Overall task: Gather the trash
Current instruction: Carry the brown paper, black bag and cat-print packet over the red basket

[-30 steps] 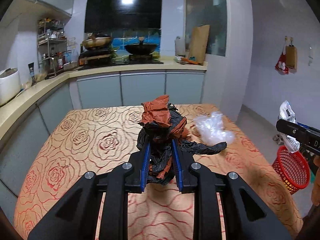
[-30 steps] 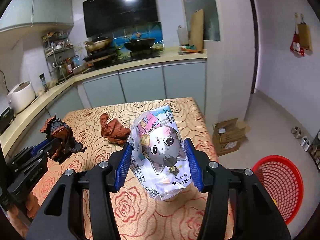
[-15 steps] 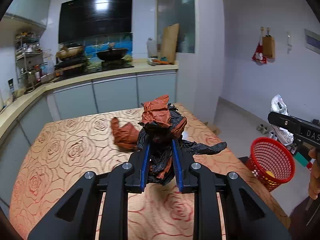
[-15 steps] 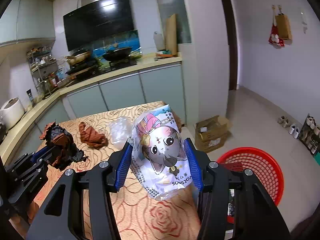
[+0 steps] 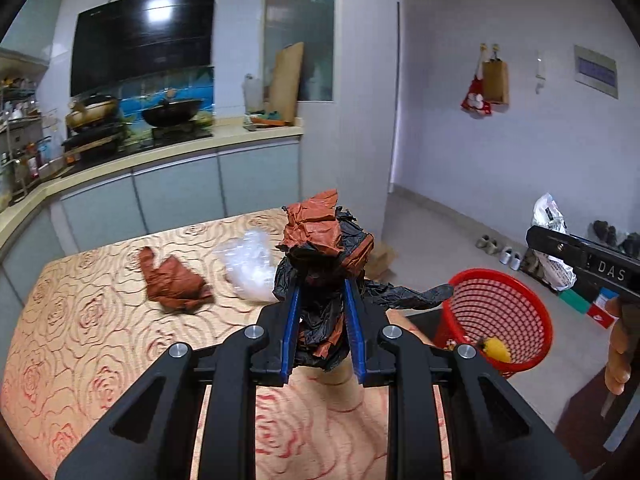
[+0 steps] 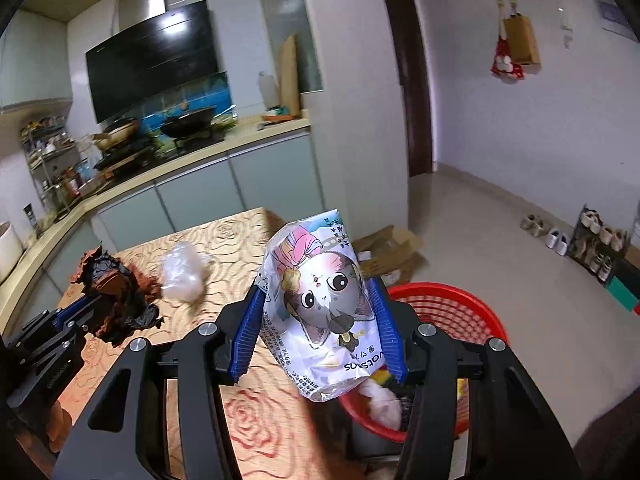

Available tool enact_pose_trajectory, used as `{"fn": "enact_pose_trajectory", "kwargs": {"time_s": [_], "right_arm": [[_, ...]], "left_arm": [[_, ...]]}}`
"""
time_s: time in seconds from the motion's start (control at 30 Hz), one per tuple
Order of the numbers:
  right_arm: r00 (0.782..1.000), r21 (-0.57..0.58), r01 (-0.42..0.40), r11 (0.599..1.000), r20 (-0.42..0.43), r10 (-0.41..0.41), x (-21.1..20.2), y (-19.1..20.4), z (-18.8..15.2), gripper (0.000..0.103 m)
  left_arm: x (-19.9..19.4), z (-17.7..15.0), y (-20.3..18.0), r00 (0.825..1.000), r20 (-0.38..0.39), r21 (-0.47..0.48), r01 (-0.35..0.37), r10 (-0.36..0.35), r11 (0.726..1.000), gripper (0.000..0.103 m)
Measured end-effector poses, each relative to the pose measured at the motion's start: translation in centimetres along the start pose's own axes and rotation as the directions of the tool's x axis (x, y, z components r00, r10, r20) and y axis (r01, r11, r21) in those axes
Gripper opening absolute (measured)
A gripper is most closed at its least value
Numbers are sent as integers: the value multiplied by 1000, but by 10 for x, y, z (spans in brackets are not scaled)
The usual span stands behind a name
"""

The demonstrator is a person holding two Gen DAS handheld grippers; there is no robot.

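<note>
- while both hands hang over the rose-patterned worktop (image 5: 92, 320), each claw carries a piece of trash.
- the left claw (image 5: 322, 332) pinches a crumpled wad of black and rust-orange plastic (image 5: 324, 256) between its blue pads; a black tail of the wad trails off to the right, toward the basket.
- the right claw (image 6: 318, 332) grips a white printed packet with a cartoon cat (image 6: 320, 300), the pads pressing on both its sides; the packet's lower end hangs in front of the basket's near rim.
- the red mesh basket (image 6: 460, 312) stands on the floor just beside the worktop's right edge, with a yellow scrap and some white wads already in it.
- two pieces lie loose on the worktop: a brown crumpled wrapper (image 5: 172, 280) and, just right of it, a clear plastic bag (image 5: 248, 268), near each other but apart.
- in the left wrist view the right claw shows at the right edge, held by a hand (image 5: 620, 344), above the basket's far side.
</note>
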State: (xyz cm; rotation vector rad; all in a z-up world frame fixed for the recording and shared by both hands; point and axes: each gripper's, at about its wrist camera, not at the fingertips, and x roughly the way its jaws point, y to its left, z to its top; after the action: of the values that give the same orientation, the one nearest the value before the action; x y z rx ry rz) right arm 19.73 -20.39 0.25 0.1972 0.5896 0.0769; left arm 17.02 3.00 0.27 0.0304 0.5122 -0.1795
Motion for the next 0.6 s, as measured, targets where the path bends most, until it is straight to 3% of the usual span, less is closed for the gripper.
{"fn": "enact_pose_trajectory", "kwargs": {"time_s": [0.27, 0.6], "right_arm": [[995, 45, 94, 995, 6, -95, -8, -48, -2, 50], [985, 72, 173, 982, -34, -171, 0, -84, -12, 50]], "left_arm": [[23, 7, -43, 994, -25, 54, 103, -102, 993, 21], [61, 10, -107, 970, -89, 130, 236, -226, 963, 21]]}}
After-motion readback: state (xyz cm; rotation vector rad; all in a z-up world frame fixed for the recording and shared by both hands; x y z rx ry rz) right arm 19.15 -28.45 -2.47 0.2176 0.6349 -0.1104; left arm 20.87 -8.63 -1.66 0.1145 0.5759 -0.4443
